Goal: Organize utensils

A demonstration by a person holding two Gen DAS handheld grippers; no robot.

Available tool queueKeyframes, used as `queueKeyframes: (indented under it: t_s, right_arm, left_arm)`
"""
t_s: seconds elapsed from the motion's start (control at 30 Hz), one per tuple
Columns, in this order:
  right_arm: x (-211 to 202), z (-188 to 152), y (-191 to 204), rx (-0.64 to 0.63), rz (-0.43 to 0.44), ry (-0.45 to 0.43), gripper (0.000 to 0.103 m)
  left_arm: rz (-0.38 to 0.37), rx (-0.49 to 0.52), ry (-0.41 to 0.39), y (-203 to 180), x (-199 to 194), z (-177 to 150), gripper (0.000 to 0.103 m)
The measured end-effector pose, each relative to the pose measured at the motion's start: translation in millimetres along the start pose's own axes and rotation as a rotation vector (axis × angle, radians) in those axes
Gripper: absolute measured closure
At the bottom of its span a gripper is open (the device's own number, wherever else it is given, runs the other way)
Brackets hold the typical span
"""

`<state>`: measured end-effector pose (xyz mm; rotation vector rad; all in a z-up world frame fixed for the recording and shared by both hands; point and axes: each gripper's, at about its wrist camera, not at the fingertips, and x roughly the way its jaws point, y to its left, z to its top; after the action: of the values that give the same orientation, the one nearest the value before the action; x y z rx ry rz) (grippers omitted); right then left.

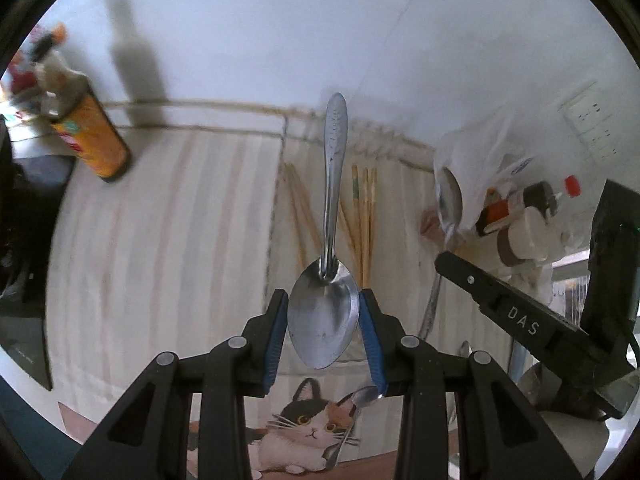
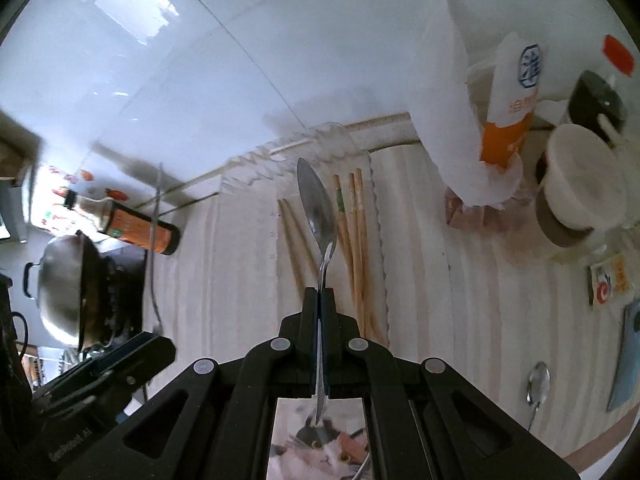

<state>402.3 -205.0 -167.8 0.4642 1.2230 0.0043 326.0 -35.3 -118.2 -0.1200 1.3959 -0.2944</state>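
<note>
Left tongs [image 1: 323, 320] had a big spoon [image 1: 326, 304] pinched by the bowl, handle sticking out toward 12 o'clock. Right tongs [image 2: 320, 300] were clamped fully shut on the handle of a second spoon [image 2: 317, 204], bowl pointing at 12. Both hung above a clear tray [image 2: 360, 208] on the striped tabletop [image 2: 480, 280].

If I were doing the drop-off, I'd go one spoon at a time. Bring it low and flat over the bare strip of the tray before letting go, since a bowl grip looks slippery, and line the handle up with what's already in there.

The tray held chopsticks [image 2: 354, 240]: a few at 1 o'clock from the right tongs, a couple more at 11. A loose small spoon [image 2: 537, 388] lay on the tabletop at 4 o'clock, not sorted yet. A white bag [image 2: 452, 112] at 2 o'clock had a tube [image 2: 510, 104] poking out.
</note>
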Motion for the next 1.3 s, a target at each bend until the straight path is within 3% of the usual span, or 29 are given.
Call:
queueKeyframes:
  t_s: [0.13,0.2,0.23,0.33,0.43,0.47,0.53,0.63,0.73,0.93,1.13,1.2,1.3]
  right_arm:
    - [20,7,-7,0.014,-0.011,0.05,0.097]
    - [21,6,-11,0.017,-0.016,0.05,0.081]
    - [19,4,-14,0.015,-0.02,0.046,0.078]
    - [8,-2,-21,0.015,-0.033,0.025,0.073]
    - [-14,-19,-38,0.029,-0.038,-0.02,0.066]
    - [-19,-24,-42,0.038,-0.034,-0.031,0.059]
    - [-36,-46,-65,0.073,-0.016,-0.066,0.05]
    - [-52,-79,-98,0.109,-0.077,-0.118,0.047]
    - [-59,-109,-129,0.135,-0.137,-0.127,0.046]
    - [-47,-167,-196,0.244,-0.209,-0.04,0.046]
    - [-25,-183,-229,0.271,-0.252,0.015,0.046]
    - [-18,-183,-232,0.259,-0.263,0.024,0.046]
    - [-7,-179,-230,0.233,-0.273,0.048,0.046]
  left_arm:
    - [-0.006,-0.016,0.044,1,14,6,0.07]
    - [0.004,-0.025,0.041,3,14,4,0.07]
    - [0.018,-0.025,0.033,4,12,1,0.067]
    - [0.075,-0.006,-0.018,5,1,-7,0.042]
    - [0.187,0.04,-0.098,0,-14,-24,0.035]
    - [0.213,0.049,-0.114,2,-15,-28,0.02]
    - [0.279,0.081,-0.165,0,-18,-45,0.0]
    - [0.315,0.1,-0.169,0,-7,-70,0.0]
    - [0.305,0.113,-0.126,-4,18,-97,0.0]
    - [0.269,0.154,0.057,-26,86,-152,0.0]
    - [0.256,0.245,0.138,-54,132,-173,0.002]
    - [0.262,0.278,0.141,-65,142,-172,0.009]
    - [0.269,0.289,0.146,-73,151,-169,0.031]
